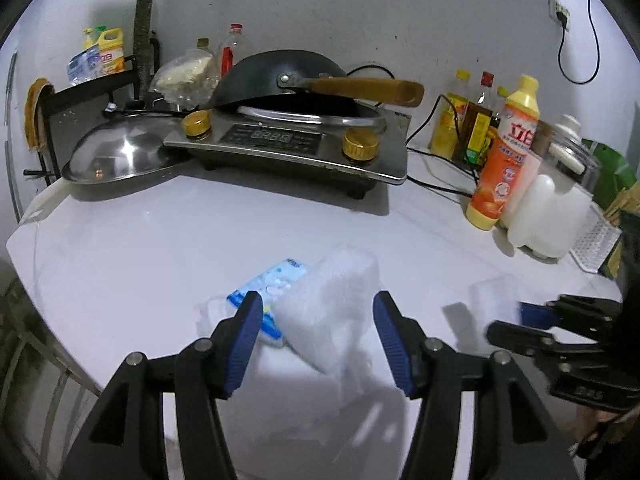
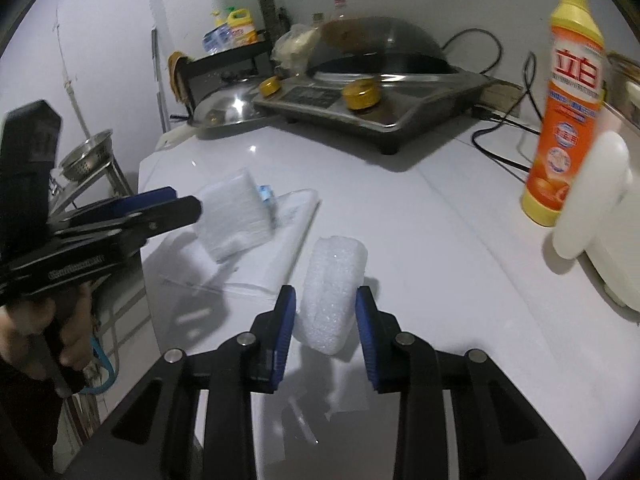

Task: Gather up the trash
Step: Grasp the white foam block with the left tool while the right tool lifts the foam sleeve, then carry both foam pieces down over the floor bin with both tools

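Two pieces of white foam packing sat on the white countertop, one for each gripper. The larger foam block lay between the spread jaws of the left gripper, clear of both pads; in the right wrist view it looked tilted, one end raised just ahead of the left fingertips. Its long axis ran diagonally, from the near side toward the stove, and it partly covered a blue-printed wrapper and a clear plastic sheet. The smaller foam roll stood between the jaws of the right gripper, its long axis running away from the camera along the fingers. Those jaws were drawn in narrow, the left pad touching the foam, the right pad close beside it with perhaps a sliver of gap, so a firm pinch could not be confirmed. By my reading, each hand was nearer its own piece, and the left needed only to close across the block's short side.
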`<state>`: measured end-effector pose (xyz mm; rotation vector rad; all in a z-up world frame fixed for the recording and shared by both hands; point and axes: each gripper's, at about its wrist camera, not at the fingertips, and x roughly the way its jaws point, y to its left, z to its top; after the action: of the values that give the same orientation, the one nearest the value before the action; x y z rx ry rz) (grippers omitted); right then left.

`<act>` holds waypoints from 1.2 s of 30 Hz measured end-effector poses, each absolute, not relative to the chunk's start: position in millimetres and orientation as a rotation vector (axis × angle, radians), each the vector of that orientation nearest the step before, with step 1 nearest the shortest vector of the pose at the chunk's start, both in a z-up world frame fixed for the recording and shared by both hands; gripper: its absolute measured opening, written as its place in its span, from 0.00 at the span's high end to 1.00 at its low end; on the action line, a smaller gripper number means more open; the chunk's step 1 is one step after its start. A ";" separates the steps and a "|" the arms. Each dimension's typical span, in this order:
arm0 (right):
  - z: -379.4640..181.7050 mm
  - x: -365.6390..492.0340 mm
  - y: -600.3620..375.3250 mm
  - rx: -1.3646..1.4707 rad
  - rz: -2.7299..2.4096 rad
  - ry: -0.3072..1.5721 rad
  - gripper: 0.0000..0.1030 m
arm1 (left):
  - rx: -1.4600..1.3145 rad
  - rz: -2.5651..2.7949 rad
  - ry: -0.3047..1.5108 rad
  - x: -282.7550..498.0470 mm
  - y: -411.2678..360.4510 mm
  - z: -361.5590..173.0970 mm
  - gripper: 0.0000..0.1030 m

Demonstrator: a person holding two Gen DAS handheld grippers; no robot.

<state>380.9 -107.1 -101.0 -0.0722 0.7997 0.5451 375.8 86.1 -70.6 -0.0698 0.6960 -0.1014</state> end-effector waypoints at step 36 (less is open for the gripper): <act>-56.8 304.2 -155.3 -0.046 0.529 0.708 0.73 | 0.019 -0.123 0.629 286.1 46.9 -21.5 0.74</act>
<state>304.2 -155.3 -56.8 -0.0459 0.7084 0.5294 286.1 46.9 -21.5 0.0191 0.6287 -0.1229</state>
